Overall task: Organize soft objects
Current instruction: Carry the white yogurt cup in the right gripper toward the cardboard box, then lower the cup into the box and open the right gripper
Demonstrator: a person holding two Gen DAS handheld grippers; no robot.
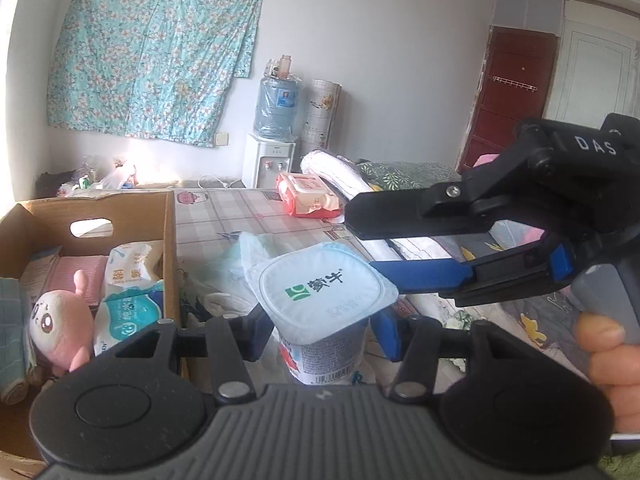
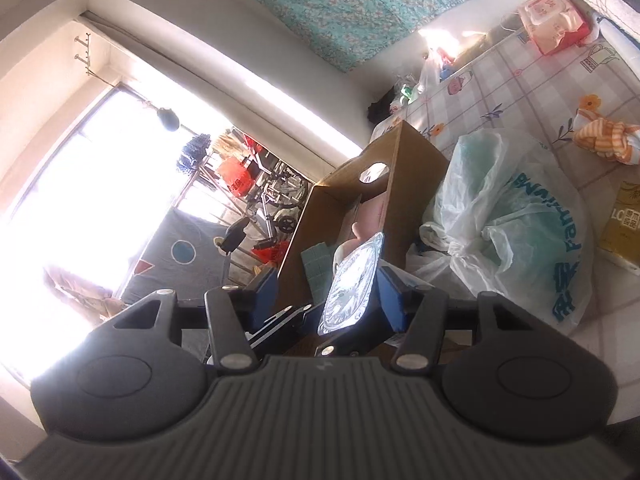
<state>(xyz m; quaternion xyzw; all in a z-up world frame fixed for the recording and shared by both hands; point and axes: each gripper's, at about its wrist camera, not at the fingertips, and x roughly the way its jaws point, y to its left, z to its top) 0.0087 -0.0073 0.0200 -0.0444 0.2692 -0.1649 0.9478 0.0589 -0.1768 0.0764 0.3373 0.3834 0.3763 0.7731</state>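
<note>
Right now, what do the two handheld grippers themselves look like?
Both are black plastic with a ribbed grey base plate, round black side housings and silver pivot screws. The fingers carry blue pads. Seen from the left wrist, the right gripper bears white "DAS" lettering and a grey handle. No cables or sleeves show.

Likely a home bedroom: bedding [image 1: 400,172], water dispenser [image 1: 269,162].

the lower part of the yogurt cup [image 1: 324,300] is hidden behind the body of the left gripper [image 1: 320,332], so the contact of the pads is not visible. the pink plush toy [image 1: 60,320] in the cardboard box [image 1: 168,240] is partly covered. the person's hand [image 1: 608,364] is cut by the right edge. in the right wrist view the window [image 2: 80,184] is overexposed.
</note>
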